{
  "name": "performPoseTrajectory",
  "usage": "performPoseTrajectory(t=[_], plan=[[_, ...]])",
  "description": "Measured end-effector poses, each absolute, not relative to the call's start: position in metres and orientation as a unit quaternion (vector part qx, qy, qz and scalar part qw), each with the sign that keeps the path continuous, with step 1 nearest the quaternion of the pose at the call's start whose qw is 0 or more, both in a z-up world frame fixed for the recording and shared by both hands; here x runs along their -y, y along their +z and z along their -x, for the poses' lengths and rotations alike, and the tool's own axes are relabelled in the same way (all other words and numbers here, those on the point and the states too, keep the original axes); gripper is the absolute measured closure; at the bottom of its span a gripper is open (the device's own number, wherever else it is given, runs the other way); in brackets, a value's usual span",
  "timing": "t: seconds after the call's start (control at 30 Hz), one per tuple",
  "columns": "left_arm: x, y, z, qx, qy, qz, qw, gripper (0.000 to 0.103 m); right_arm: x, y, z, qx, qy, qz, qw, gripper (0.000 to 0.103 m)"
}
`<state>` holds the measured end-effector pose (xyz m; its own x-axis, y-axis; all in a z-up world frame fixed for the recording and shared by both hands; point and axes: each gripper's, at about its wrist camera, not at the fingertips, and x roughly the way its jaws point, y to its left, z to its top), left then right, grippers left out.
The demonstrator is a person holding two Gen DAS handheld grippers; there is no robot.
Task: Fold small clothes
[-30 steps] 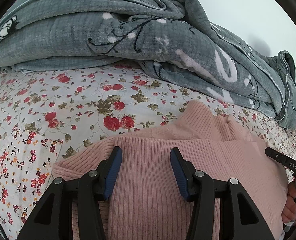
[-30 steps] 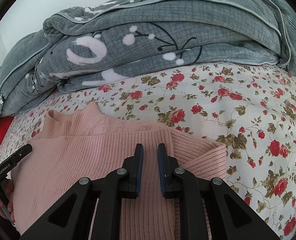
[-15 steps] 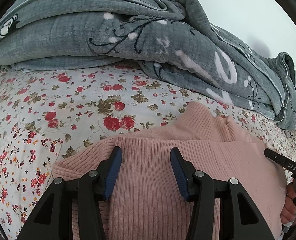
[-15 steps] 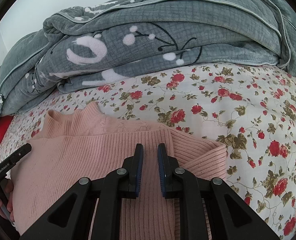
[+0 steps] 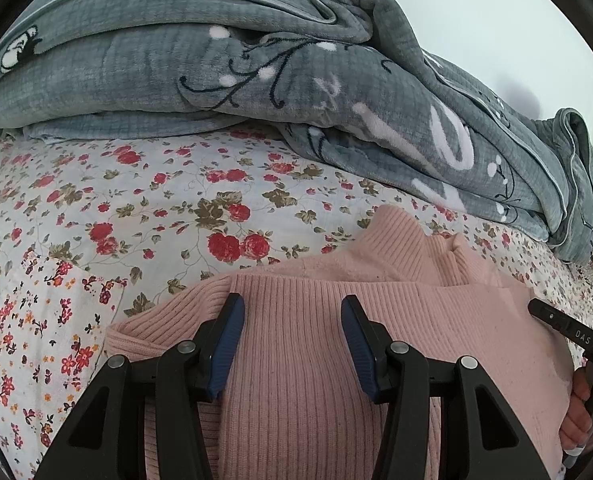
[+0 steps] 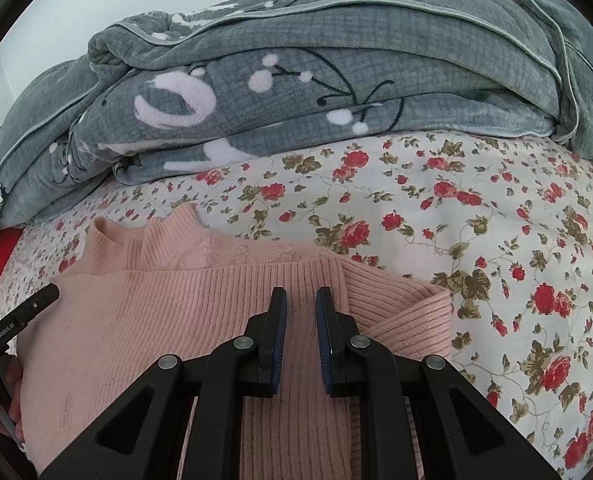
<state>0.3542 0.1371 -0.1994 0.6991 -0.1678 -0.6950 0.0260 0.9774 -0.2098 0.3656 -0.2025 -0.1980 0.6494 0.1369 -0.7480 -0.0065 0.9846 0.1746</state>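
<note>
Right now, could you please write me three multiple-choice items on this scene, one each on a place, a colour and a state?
1. Where does the bunched grey fleece blanket lie?
A. beyond the sweater, at the far side of the bed
B. under the sweater
C. on the floor

2. What colour is the ribbed knit sweater?
A. blue
B. pale pink
C. white

3. How do the jaws of the left tool stand?
A. pressed flat together
B. apart, with sweater fabric showing between them
C. clamped on the blanket

Answers: 1 A, the blanket is heaped past the sweater's collar on the rose-print bedsheet. 2 B, the knit is pink in both views. 3 B, a wide gap shows between the blue pads.
</note>
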Motion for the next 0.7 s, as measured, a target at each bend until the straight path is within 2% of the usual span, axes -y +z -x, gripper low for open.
performPoseTrajectory(t=[0.37,0.5,0.7], plan=[[-0.135,-0.197,-0.353,-0.381,-0.052,0.098,0.918,0.055,0.201,-0.187,-0.356,-0.389,0.04,-0.072,0.918,0.087],[-0.137,-0.197,-0.353,-0.381,-0.053,0.098,0.918,0.055,0.188,-0.18,-0.347,-0.366,0.054,-0.038,0.928,0.073],[-0.136,-0.197,-0.354,-0.381,-0.052,0.096,0.918,0.055,0.165,-0.176,-0.337,-0.344,0.049,0.025,0.938,0.07]])
